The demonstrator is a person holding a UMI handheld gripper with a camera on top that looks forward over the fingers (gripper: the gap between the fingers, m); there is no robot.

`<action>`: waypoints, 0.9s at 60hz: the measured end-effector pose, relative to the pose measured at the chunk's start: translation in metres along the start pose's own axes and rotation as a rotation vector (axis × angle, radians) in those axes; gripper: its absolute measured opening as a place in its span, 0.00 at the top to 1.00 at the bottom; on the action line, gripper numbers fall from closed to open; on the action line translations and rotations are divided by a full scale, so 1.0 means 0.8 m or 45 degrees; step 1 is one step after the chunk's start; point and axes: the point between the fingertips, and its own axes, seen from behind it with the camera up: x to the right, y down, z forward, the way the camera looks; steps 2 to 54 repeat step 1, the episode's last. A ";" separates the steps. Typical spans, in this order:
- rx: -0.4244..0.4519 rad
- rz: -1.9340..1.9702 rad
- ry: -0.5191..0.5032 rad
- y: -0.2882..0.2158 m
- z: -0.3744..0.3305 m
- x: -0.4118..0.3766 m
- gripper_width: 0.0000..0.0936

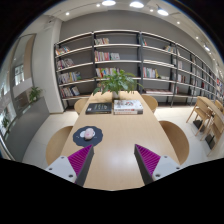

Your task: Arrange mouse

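The gripper (108, 160) hovers over a wooden table (120, 135), its fingers spread and holding nothing. The mouse (88, 133) rests on a dark round mat (87, 137) at eleven o'clock, just beyond the left finger; its long axis cannot be told.

The gripper (104, 160) has two pale grey-white fingers (68, 168), blocky in shape, each carrying a magenta pad (80, 159) on its inner face.
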 end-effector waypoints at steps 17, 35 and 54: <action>0.001 0.001 0.002 0.001 0.002 0.003 0.12; 0.001 0.001 0.002 0.001 0.002 0.003 0.12; 0.001 0.001 0.002 0.001 0.002 0.003 0.12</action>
